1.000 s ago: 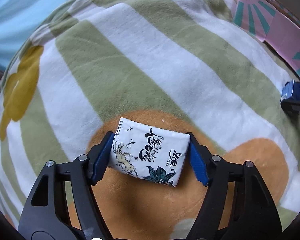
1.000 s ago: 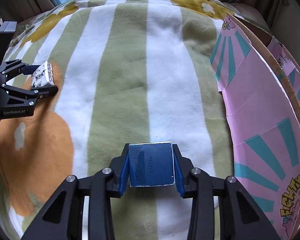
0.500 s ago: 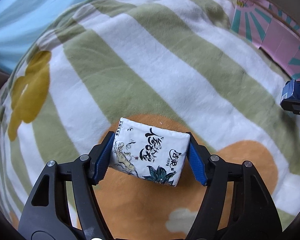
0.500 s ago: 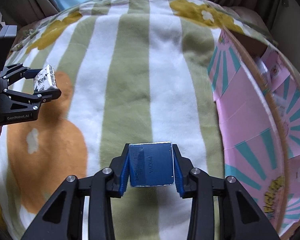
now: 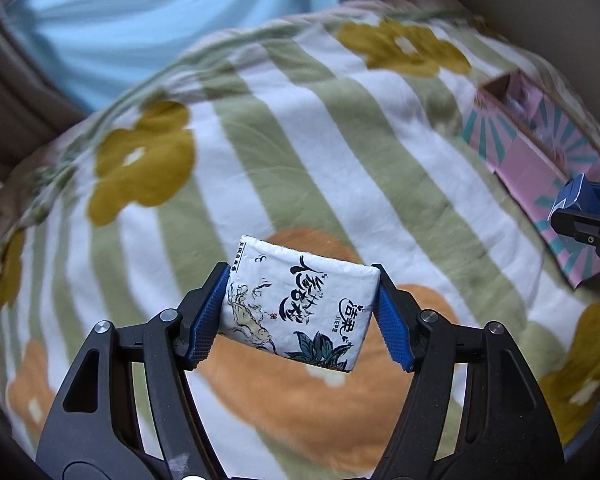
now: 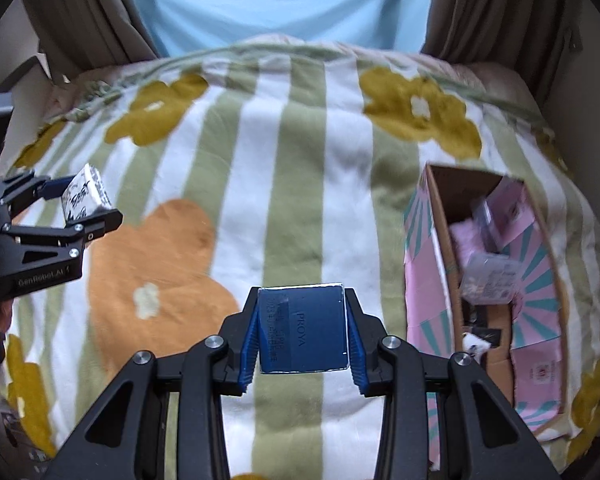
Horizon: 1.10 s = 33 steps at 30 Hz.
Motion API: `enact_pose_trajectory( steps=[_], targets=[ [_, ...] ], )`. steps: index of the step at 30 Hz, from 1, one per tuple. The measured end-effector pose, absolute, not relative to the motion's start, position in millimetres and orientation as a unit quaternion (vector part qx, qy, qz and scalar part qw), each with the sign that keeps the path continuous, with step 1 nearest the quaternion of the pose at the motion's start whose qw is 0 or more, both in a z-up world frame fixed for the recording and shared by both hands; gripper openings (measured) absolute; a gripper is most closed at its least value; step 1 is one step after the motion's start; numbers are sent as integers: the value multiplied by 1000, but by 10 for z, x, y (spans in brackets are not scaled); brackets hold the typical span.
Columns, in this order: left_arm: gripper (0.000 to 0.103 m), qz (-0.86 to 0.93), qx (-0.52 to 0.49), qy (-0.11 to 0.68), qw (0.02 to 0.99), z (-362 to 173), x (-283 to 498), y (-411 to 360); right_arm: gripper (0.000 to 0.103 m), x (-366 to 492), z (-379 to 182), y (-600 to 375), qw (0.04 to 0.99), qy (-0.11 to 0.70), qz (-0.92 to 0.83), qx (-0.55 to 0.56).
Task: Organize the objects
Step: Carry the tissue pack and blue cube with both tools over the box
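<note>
My left gripper (image 5: 300, 312) is shut on a white tissue pack (image 5: 296, 304) with black calligraphy and holds it above the blanket; the pack also shows in the right wrist view (image 6: 85, 197). My right gripper (image 6: 302, 330) is shut on a dark blue PROYA box (image 6: 302, 330), held above the blanket left of a pink and teal cardboard box (image 6: 420, 248). That open box holds several small packages. In the left wrist view the blue box (image 5: 572, 198) and the cardboard box (image 5: 520, 152) sit at the right edge.
A green and white striped blanket (image 6: 300, 184) with yellow and orange flowers covers the bed. A light blue curtain (image 6: 284, 0) and brown drapes (image 6: 84, 12) hang behind it. The bed's far edge lies below the curtain.
Both grippers have risen well above the blanket with their loads. The cardboard box's open inside has come into the right wrist view.
</note>
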<state>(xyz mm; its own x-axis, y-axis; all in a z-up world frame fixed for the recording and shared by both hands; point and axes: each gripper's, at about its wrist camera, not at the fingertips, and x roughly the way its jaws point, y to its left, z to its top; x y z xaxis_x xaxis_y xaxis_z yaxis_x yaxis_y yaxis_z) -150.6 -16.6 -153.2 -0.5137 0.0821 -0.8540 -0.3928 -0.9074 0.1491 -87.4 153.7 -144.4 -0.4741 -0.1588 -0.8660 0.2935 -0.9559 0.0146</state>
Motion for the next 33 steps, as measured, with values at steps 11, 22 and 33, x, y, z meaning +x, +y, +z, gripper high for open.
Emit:
enact_pose_trajectory(
  steps=[11,22,33],
  targets=[
    [66,877,-479,31,15,-620,-562,-374,35,-454,-667,1481,175,75,-858,477],
    [66,882,-471,8,-18,-338,-19,-277,35,-116,-489,1591,204,80,-848,482],
    [66,894,-446,28,12,-51,-117,44,35,-111,-252,1922,182,60,-866,461]
  ],
)
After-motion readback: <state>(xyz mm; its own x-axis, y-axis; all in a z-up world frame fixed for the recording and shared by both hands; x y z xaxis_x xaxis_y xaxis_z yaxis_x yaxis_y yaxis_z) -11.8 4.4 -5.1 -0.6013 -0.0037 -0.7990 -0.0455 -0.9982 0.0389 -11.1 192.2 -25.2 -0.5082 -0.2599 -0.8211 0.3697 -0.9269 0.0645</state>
